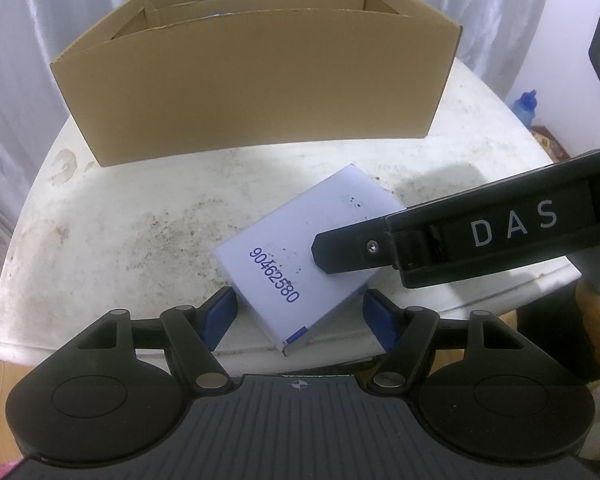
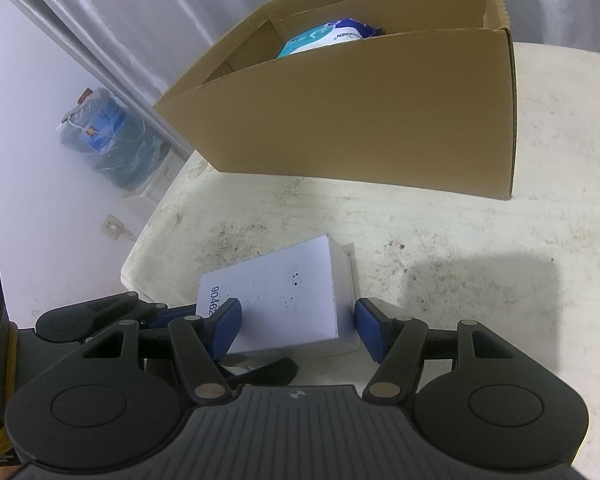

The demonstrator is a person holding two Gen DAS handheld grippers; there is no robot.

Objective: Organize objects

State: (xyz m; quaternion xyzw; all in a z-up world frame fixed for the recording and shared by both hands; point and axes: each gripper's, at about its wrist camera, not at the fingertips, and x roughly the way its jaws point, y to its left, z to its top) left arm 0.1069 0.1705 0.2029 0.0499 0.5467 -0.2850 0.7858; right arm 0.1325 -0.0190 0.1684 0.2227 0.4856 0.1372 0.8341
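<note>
Two close fisheye views, each angled steeply down at a stained white table. The left wrist camera faces the long front wall of a cardboard box. The right wrist camera views the same box obliquely. Both share a small white box lying just in front of it.

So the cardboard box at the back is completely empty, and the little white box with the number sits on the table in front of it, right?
Not quite. The cardboard box is not empty: the right wrist view shows a blue and white packet inside it. The rest holds: the white numbered box sits on the table in front of it.
</note>
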